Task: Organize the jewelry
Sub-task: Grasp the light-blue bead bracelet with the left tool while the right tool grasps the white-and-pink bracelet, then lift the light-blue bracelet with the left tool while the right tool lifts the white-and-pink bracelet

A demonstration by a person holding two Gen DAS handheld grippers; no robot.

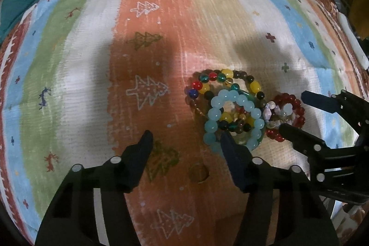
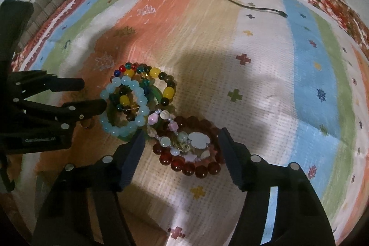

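We work over a striped rug [image 2: 265, 89], and no box, tray or dish shows in either view, so nothing is contained yet: the jewelry lies bare on the weave. The pile [image 2: 147, 107] sits at about 10 o'clock from the right gripper [image 2: 181, 142], whose fingers are spread wide either side of the red bracelet [image 2: 198, 167], near it but not clearly touching. The left gripper [image 1: 186, 137] is also spread apart, its right finger over the edge of the blue bracelet [image 1: 233, 117], with the heap at its 2 o'clock. Our chief worry is tangling: the red bracelet carries a pink charm strand [image 2: 166, 130] across it and butts against the blue one, which overlaps the multicolour strand [image 2: 150, 75], so lifting one could drag the rest. Round beads may also roll out of a shallow pinch. A cable [image 2: 242, 4] lies at 12 o'clock, well apart. A small brown ring [image 1: 198, 173] rests between the left fingers, easy to miss.
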